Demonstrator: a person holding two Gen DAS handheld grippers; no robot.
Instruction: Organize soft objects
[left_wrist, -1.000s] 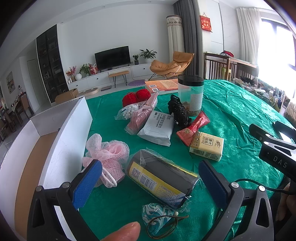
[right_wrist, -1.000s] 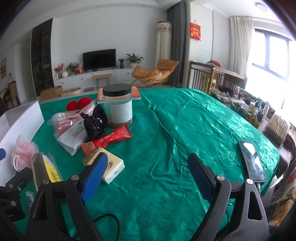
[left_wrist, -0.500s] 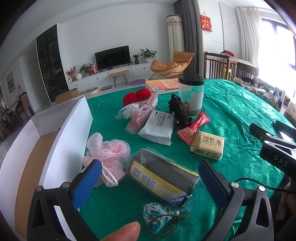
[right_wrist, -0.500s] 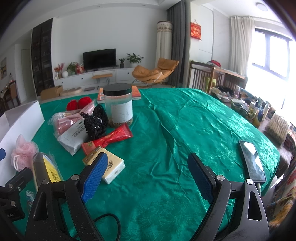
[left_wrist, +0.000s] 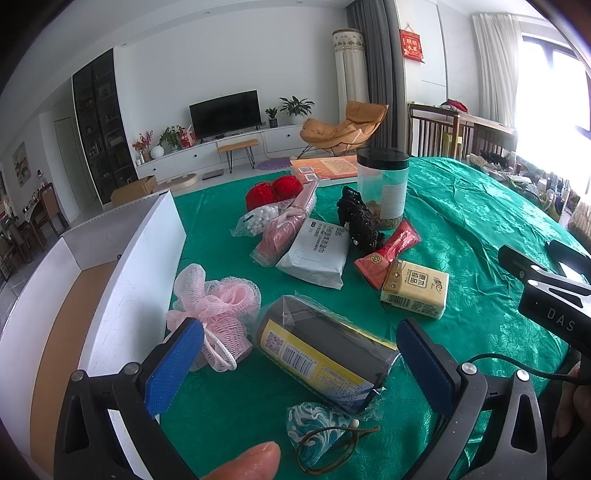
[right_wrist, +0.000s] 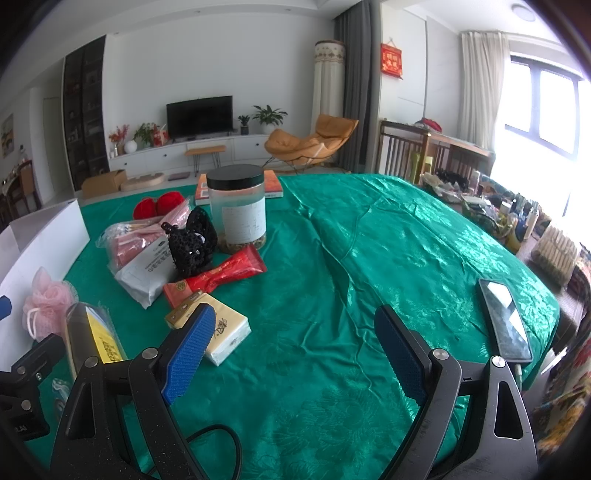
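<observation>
Nothing much had changed over the last second: my left jaws (left_wrist: 299, 363) stayed wide open and empty above the wrapped grey roll (left_wrist: 325, 354), so sorting had not begun. Soft pink pouf (left_wrist: 218, 306) lay on the bench just beside the white box (left_wrist: 122, 280). My right jaws (right_wrist: 295, 350), also open and empty, alone showed the phone (right_wrist: 504, 321) near the bench edge.
</observation>
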